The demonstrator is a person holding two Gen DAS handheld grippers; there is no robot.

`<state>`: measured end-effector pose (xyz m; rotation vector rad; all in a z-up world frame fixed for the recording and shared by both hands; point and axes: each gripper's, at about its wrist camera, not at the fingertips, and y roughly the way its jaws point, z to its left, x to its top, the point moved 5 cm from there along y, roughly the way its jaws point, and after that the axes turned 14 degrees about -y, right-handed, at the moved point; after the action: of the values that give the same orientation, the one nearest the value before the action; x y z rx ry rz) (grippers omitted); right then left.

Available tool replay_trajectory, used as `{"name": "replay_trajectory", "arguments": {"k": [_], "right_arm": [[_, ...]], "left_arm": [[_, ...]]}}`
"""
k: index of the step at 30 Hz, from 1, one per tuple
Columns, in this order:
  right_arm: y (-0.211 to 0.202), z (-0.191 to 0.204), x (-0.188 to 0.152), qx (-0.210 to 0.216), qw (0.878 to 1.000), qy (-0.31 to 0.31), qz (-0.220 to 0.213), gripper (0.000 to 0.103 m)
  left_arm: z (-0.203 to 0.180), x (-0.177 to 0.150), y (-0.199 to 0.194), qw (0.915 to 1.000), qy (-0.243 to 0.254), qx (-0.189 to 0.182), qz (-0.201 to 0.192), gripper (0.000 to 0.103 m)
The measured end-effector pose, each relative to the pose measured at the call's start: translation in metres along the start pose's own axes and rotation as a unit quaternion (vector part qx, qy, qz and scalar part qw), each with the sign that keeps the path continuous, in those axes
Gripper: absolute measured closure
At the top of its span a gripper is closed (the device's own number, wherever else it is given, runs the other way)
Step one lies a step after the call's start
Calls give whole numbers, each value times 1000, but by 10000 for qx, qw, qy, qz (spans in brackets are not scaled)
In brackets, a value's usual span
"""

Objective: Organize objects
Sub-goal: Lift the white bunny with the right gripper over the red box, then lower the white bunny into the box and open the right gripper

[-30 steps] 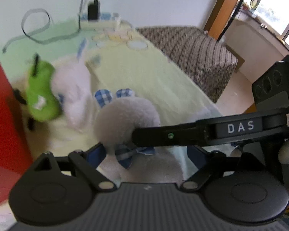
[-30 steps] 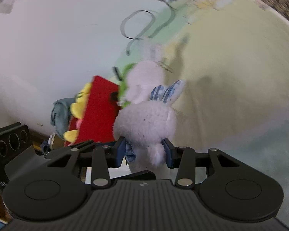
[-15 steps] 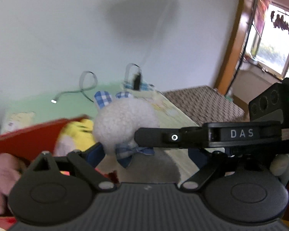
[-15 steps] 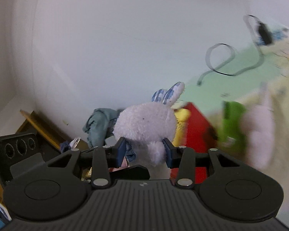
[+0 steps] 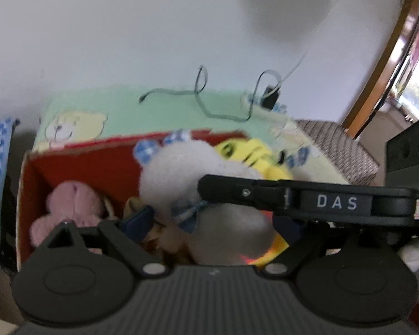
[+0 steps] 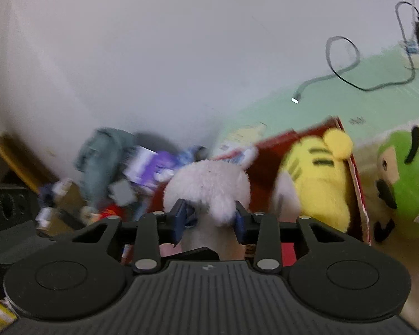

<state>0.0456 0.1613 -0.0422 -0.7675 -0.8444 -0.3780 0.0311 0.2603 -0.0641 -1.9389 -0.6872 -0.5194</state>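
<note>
**Desk:** What did the two wrist cameras catch at this moment?

**Photographer:** A white plush rabbit [image 6: 209, 187] carried between both tools above a red box [image 5: 78, 164] of soft toys on the bed [image 5: 153, 103]. The right tongs [image 6: 209, 220] had just been closing, and their blue pads pinched the rabbit's lower body at the centre of the right wrist frame. The left tongs [image 5: 212, 223] stood wide, with the rabbit's grey-shadowed body filling the space between the blue pads; blur kept me from saying whether they pressed on it.

**Desk:** And where did the rabbit lie relative to the box?

**Photographer:** Its long axis ran away from both cameras, checked ears [image 5: 164, 142] toward the box's far wall at centre frame, body toward the lenses. In the left wrist view the open box sat directly under and left of it, a pink plush [image 5: 72, 203] at lower left, a yellow plush [image 5: 248, 153] to the right. (A green plush [image 6: 405, 184] stayed outside the box, at the right edge of the right wrist frame.)

**Desk:** What did the coming move hinge on?

**Photographer:** By my reading, straight down: the free space lay between the pink and yellow toys, beneath the rabbit, and the right tongs had the sure hold.
</note>
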Motion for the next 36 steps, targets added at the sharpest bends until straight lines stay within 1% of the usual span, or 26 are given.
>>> {"name": "replay_trajectory", "arguments": {"k": [2,3,4,10,12,17,23,26,28,31,36], "right_arm": [[11,-5,-7,-331,9992,-61,203,74],[15,-6,-11,-424,9987,-70,277,77],[16,-6,-14,-433,9986,-57,295,82],[19,-9,-21,-690,9971,-90,311,80],[22,-8,-21,-745,9966,-172,315,78],[27,-7,-25,-780,9959,-152,437,77],[29,-13,-25,-780,9959,-39,448,77],[28,-11,-26,-777,9961,-51,415,77],[27,-10,-26,-762,9964,0,381,77],[23,-10,-24,-723,9968,83,344,77],[14,-17,-24,-686,9967,273,345,79]], "left_arm": [[11,-3,14,9998,-33,59,177,11],[15,-5,22,9996,-38,90,272,11],[16,-6,27,9994,-31,115,330,11],[21,-11,35,9988,75,65,478,11],[20,-9,39,9984,86,62,560,13],[13,-11,42,9972,361,279,592,13],[21,-7,56,9952,173,412,866,8],[19,-9,54,9954,290,427,807,7],[18,-10,54,9952,353,477,776,4],[17,-11,54,9951,372,513,757,3],[15,-12,53,9941,477,676,695,3]]}}
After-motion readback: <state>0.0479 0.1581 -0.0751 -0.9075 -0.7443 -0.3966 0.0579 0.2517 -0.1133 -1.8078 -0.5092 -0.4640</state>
